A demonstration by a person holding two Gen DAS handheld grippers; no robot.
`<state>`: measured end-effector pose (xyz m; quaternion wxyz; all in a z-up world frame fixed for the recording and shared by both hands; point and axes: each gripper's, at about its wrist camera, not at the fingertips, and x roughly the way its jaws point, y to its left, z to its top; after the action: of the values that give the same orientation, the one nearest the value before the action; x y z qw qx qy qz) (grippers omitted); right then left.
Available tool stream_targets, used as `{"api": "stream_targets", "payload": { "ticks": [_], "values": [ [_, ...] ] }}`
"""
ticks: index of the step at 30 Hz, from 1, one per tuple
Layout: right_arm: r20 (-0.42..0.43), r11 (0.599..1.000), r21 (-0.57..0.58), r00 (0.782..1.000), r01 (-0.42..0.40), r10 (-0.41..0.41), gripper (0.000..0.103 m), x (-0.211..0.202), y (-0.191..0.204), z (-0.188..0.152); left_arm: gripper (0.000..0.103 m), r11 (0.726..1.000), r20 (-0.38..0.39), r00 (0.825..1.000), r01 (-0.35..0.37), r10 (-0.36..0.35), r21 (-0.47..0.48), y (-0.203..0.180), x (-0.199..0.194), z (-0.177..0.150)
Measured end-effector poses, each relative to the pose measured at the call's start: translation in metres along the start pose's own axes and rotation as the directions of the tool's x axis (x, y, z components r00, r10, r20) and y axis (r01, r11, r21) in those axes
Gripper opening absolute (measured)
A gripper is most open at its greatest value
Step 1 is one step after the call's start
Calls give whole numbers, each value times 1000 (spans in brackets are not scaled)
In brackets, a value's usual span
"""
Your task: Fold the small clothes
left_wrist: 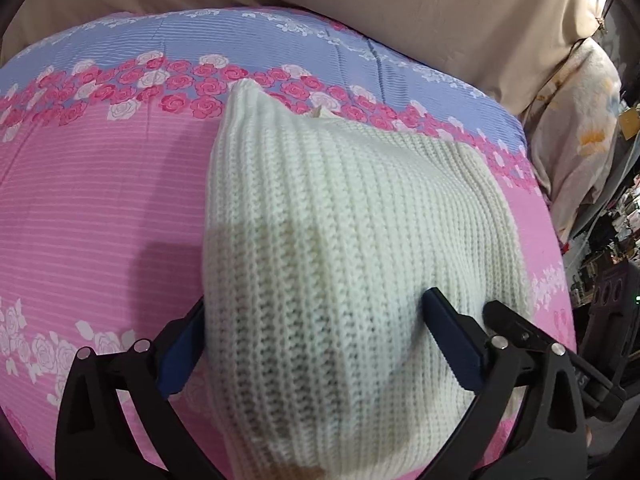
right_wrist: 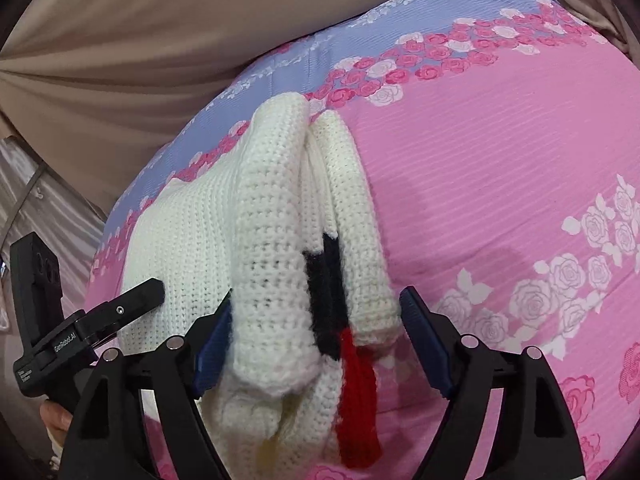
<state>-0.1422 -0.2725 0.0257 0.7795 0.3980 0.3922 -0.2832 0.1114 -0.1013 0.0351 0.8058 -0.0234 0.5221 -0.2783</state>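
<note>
Both claws stand wide and grip nothing: your left claw (left_wrist: 316, 344) straddles the near end of the white knit garment (left_wrist: 340, 240), its blue pads (left_wrist: 452, 340) clear of the wool as far as you can judge, though the left pad is partly hidden behind the knit edge; your right claw (right_wrist: 320, 340) has its pads parted on either side of a rolled white fold (right_wrist: 272, 260), with a gap showing at the right pad. The garment lies on the bed, on a pink and lilac rose-print bedspread (left_wrist: 100, 208), already doubled over into a compact bundle that runs from 6 o'clock up toward 12 o'clock in both wrist views. From the right wrist view you see stacked layers, a black knit patch (right_wrist: 326, 292) and a red strip (right_wrist: 356, 392) trailing out at about 6 o'clock, so the fold looks laid but untidy. Judging by the parted claws over a settled bundle, you are at the release after a fold, and the piece is probably close to done. Your next move calls for lifting both claws straight off without snagging the loose knit, then deciding whether that red strip and the thick rolled edge need tucking or pressing flat. Your left claw body (right_wrist: 120, 308) sits at 9 o'clock in the right view, near the bundle's edge, so mind the two claws crowding each other.
</note>
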Motion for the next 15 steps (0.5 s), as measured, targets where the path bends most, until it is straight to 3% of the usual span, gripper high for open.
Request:
{"api": "stream_targets", "payload": {
  "ticks": [8, 15],
  "values": [
    [-7, 998, -58, 1000, 17, -18, 93, 21, 12, 9, 98, 998, 33, 998, -59, 58, 18, -7, 13, 4],
    [23, 994, -100, 999, 41, -39, 97, 27, 18, 12, 98, 998, 61, 996, -62, 61, 23, -7, 18, 4]
  ]
}}
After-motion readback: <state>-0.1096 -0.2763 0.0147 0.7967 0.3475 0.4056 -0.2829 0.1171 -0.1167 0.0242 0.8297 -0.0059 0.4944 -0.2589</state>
